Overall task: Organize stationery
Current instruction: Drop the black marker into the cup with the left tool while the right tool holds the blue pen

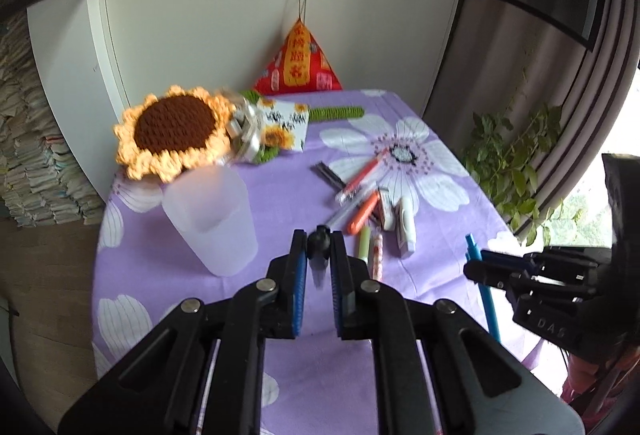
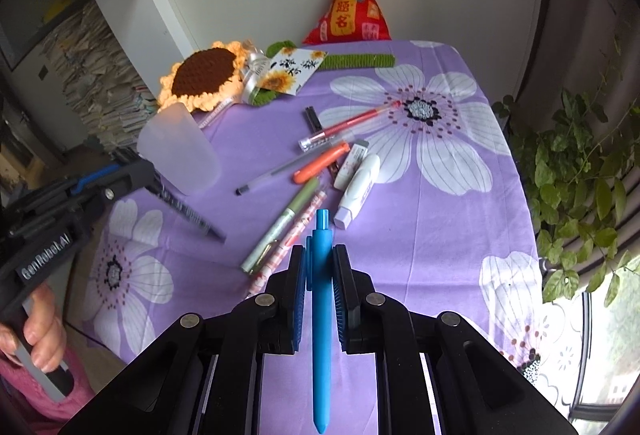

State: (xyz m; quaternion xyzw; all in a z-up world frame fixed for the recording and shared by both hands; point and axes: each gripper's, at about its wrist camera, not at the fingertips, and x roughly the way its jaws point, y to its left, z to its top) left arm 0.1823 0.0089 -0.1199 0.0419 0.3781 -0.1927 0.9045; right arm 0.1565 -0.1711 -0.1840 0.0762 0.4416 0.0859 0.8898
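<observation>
Stationery: most of it lies loose in a heap mid-table on our purple floral cloth (image 2: pixel 460 195) — red pen (image 2: pixel 352 125), orange marker (image 2: pixel 320 165), clear gel pen (image 2: pixel 280 175), green pen (image 2: pixel 280 231), patterned pen (image 2: pixel 292 239), correction tape (image 2: pixel 358 191), and a small eraser-like piece (image 2: pixel 352 161).
Cup: frosted plastic cup (image 1: pixel 210 219) stands upright, left of the heap and apart from it, in front of the crochet sunflower (image 1: pixel 172 131).
Left gripper (image 1: pixel 319 235): we have its jaws nearly closed on a dark pen (image 1: pixel 319 255), clamped at the cap end; in the right wrist view the barrel slants down to the table.
Right gripper (image 2: pixel 319 255): jaws drawn in on a blue pen (image 2: pixel 322 315), pinched just below the clicker, with the barrel running back between the fingers.
Handling: we judge the pens light, stiff and smooth, so they may swivel in a pinch; a mid-barrel hold would steady them better.
Next: we reckon each pen should go tip-down into the cup, whose light body may tip if knocked.
Background: red pyramid cushion (image 2: pixel 352 15) at the wall, houseplant (image 2: pixel 580 175) at right.
</observation>
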